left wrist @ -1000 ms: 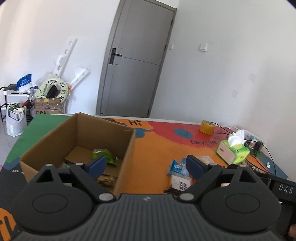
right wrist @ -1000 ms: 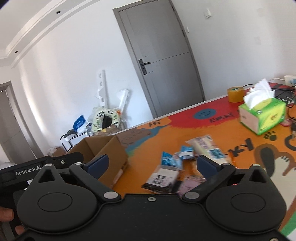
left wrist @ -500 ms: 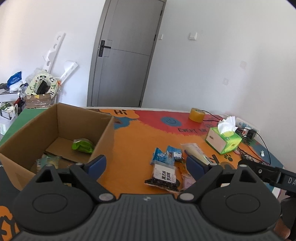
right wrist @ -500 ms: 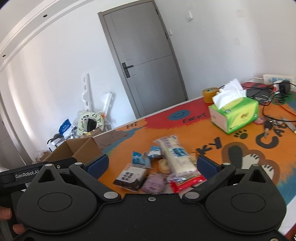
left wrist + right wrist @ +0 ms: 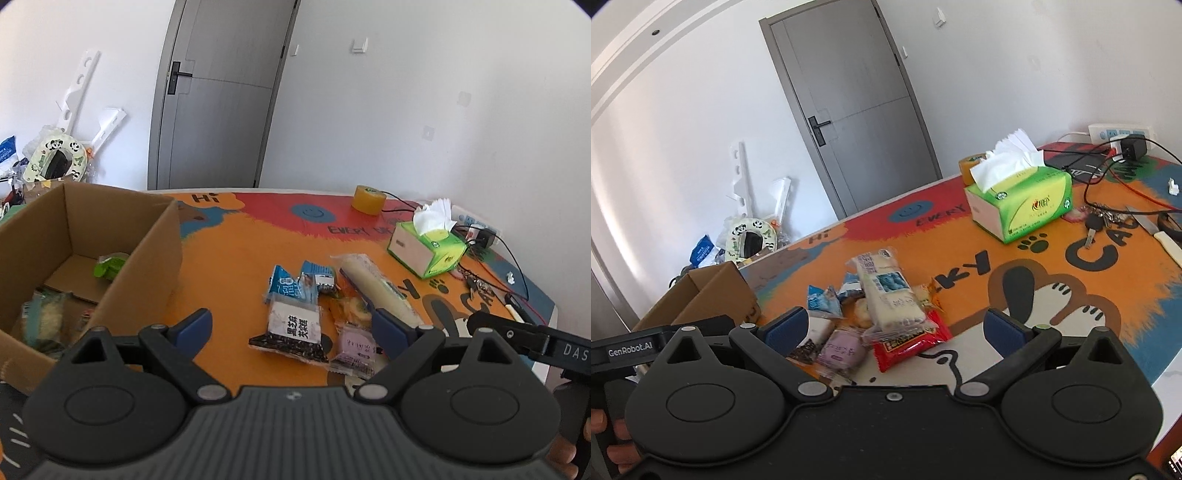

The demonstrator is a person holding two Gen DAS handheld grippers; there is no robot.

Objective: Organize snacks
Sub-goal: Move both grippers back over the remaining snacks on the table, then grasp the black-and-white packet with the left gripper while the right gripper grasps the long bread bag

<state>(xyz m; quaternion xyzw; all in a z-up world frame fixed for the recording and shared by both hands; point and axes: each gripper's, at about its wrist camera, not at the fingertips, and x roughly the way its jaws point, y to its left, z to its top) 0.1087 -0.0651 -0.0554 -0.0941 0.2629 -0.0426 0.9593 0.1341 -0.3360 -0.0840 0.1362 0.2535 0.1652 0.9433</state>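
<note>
A heap of snack packets lies on the orange mat: a black-and-white seed packet, a blue packet, a purple packet, a long white pack and a red packet. An open cardboard box at the left holds a green packet and others. My left gripper hangs open above the near side of the heap. My right gripper is open too, over the red packet, holding nothing.
A green tissue box and a roll of yellow tape stand at the far right. Keys, cables and a power strip crowd the right edge. A grey door is behind the table.
Both grippers have swung right and sunk toward the snack heap, which now sits between their fingers. The box has slid to the left of both views. The jaws kept their width.
</note>
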